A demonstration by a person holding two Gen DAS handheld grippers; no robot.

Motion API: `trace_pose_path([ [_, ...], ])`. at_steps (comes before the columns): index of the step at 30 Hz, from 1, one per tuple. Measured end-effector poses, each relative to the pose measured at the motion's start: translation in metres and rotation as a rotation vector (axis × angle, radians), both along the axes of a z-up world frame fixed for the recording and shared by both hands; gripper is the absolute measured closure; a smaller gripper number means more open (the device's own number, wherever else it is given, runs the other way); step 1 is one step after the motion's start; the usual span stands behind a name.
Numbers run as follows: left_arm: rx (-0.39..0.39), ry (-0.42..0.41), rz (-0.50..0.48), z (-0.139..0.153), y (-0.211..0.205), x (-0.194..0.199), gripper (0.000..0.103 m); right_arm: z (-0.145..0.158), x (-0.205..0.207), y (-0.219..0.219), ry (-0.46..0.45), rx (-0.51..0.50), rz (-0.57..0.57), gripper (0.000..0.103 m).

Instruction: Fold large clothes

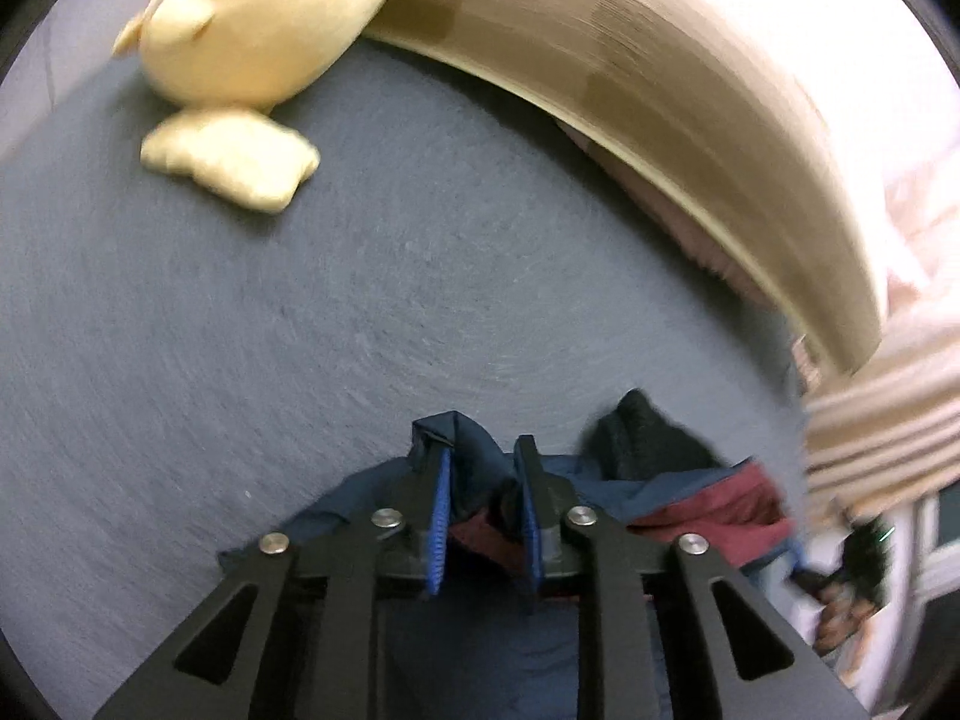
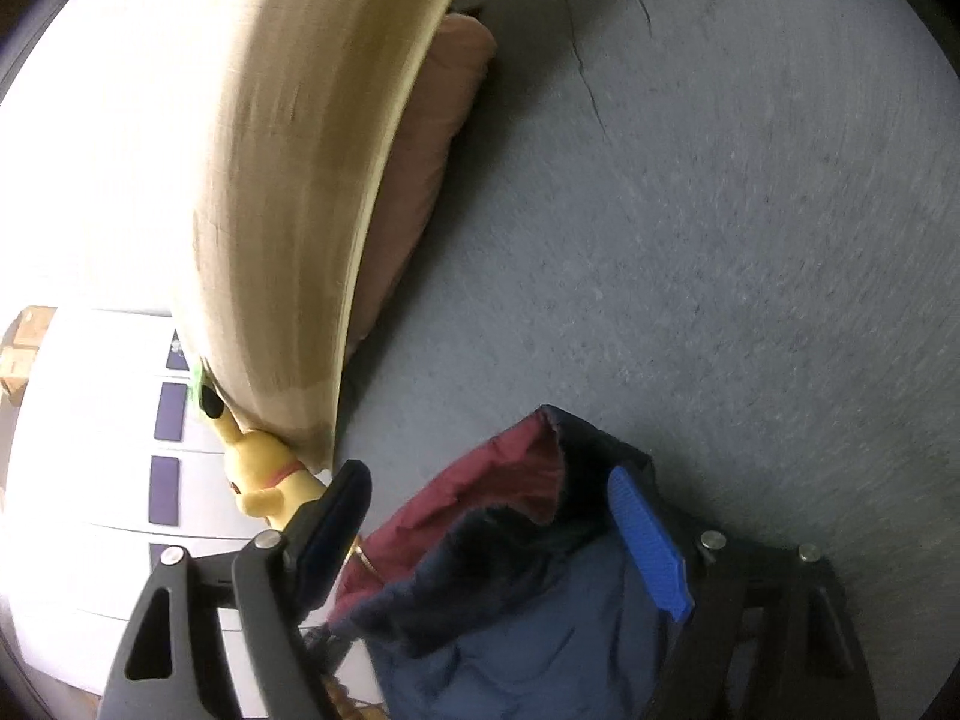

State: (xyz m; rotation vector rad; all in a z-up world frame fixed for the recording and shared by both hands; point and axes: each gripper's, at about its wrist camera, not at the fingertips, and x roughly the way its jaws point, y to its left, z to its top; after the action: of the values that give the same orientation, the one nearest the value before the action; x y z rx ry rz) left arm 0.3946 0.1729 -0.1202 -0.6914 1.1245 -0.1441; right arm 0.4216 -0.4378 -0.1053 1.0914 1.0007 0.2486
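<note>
A padded jacket, navy outside with dark red lining [image 1: 708, 498], lies bunched on the grey bed cover [image 1: 360, 330] at the near edge. My left gripper [image 1: 480, 447] stands narrowly open over it. A navy fold sits between its blue pads [image 1: 441, 516] and drapes over the left fingertip. In the right wrist view the jacket [image 2: 528, 618] rests between the fingers of my right gripper [image 2: 487, 473], which is wide open and does not press on the fabric. A person's striped sleeve [image 1: 882, 420] shows at the right.
A wooden headboard [image 1: 600, 48] [image 2: 282, 180] borders the bed, with a pink pillow [image 2: 432, 150] against it. A yellow plush toy [image 1: 258, 18] [image 2: 264, 468] lies by the headboard. White drawers [image 2: 90, 420] and cardboard boxes [image 2: 24, 348] stand beyond the bed.
</note>
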Motion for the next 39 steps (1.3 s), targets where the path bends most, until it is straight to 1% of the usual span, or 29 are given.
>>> trace_pose_path([
  [1,-0.035,0.004,0.017,-0.001,0.004,0.000,0.071,0.001,-0.002,-0.001,-0.005,-0.014,0.004,0.019],
  [2,-0.090,0.003,0.050,-0.002,0.010,-0.001,0.068,0.003,-0.004,-0.001,-0.014,-0.040,0.007,0.019],
  [4,-0.150,-0.021,0.110,0.001,0.021,-0.005,0.057,0.005,-0.007,-0.004,-0.036,-0.102,0.012,0.019],
  [5,-0.180,-0.038,0.145,0.002,0.030,-0.007,0.054,0.005,-0.007,-0.004,-0.045,-0.125,0.017,0.019],
  [6,-0.197,-0.050,0.171,0.002,0.038,-0.010,0.048,0.005,-0.007,-0.005,-0.050,-0.149,0.024,0.019],
  [7,-0.197,-0.060,0.187,0.003,0.043,-0.013,0.047,0.004,-0.007,-0.004,-0.053,-0.178,0.034,0.019],
  [8,-0.161,-0.071,0.186,0.004,0.046,-0.014,0.047,0.001,-0.007,-0.002,-0.055,-0.212,0.053,0.019],
  [10,-0.067,-0.084,0.123,0.005,0.041,-0.013,0.047,-0.003,-0.004,0.004,-0.060,-0.264,0.103,0.019],
  [12,0.021,-0.115,0.020,0.006,0.028,-0.014,0.047,-0.007,-0.001,0.011,-0.063,-0.320,0.147,0.019],
  [14,0.122,-0.171,-0.104,0.010,0.007,-0.016,0.047,-0.011,0.000,0.016,-0.075,-0.360,0.179,0.019],
  [16,0.196,-0.220,-0.182,0.015,-0.009,-0.018,0.047,-0.012,0.001,0.021,-0.094,-0.385,0.208,0.019],
  [17,0.248,-0.253,-0.230,0.018,-0.019,-0.020,0.047,-0.011,0.002,0.023,-0.109,-0.396,0.223,0.019],
  [19,0.285,-0.292,-0.279,0.021,-0.029,-0.021,0.047,-0.011,0.003,0.025,-0.127,-0.409,0.240,0.019],
  [20,0.278,-0.291,-0.293,0.019,-0.033,-0.019,0.047,-0.010,0.004,0.027,-0.131,-0.412,0.243,0.019],
  [22,0.280,-0.268,-0.303,0.017,-0.033,-0.015,0.047,-0.011,0.008,0.028,-0.136,-0.428,0.240,0.019],
  [23,0.306,-0.247,-0.307,0.013,-0.037,-0.011,0.047,-0.012,0.010,0.032,-0.130,-0.430,0.239,0.022],
  [24,0.318,-0.233,-0.307,0.010,-0.039,-0.007,0.050,-0.014,0.013,0.034,-0.121,-0.429,0.239,0.035],
  [25,0.335,-0.203,-0.310,0.006,-0.041,-0.003,0.061,-0.015,0.016,0.036,-0.115,-0.430,0.245,0.045],
  [26,0.359,-0.174,-0.305,0.003,-0.043,0.002,0.069,-0.015,0.020,0.040,-0.104,-0.445,0.249,0.062],
  [27,0.379,-0.157,-0.298,0.001,-0.045,0.003,0.085,-0.016,0.022,0.041,-0.092,-0.463,0.253,0.071],
  [28,0.411,-0.132,-0.285,-0.001,-0.046,0.008,0.092,-0.017,0.025,0.044,-0.077,-0.477,0.255,0.073],
  [29,0.425,-0.105,-0.271,-0.004,-0.045,0.011,0.093,-0.018,0.027,0.046,-0.064,-0.491,0.254,0.078],
  [30,0.431,-0.088,-0.262,-0.007,-0.044,0.014,0.095,-0.019,0.028,0.048,-0.056,-0.499,0.252,0.079],
  [32,0.470,-0.052,-0.242,-0.011,-0.044,0.017,0.096,-0.021,0.031,0.054,-0.032,-0.511,0.254,0.081],
  [33,0.483,-0.045,-0.244,-0.013,-0.047,0.021,0.096,-0.024,0.033,0.057,-0.018,-0.521,0.257,0.081],
  [35,0.550,-0.020,-0.257,-0.018,-0.056,0.025,0.097,-0.029,0.036,0.065,0.015,-0.540,0.259,0.081],
  [37,0.577,-0.007,-0.248,-0.018,-0.058,0.026,0.096,-0.034,0.037,0.068,0.039,-0.538,0.254,0.078],
  [38,0.583,-0.012,-0.228,-0.013,-0.057,0.025,0.096,-0.031,0.037,0.070,0.036,-0.557,0.240,0.068],
  [39,0.591,-0.030,-0.215,-0.008,-0.058,0.025,0.096,-0.027,0.035,0.070,0.027,-0.574,0.230,0.037],
])
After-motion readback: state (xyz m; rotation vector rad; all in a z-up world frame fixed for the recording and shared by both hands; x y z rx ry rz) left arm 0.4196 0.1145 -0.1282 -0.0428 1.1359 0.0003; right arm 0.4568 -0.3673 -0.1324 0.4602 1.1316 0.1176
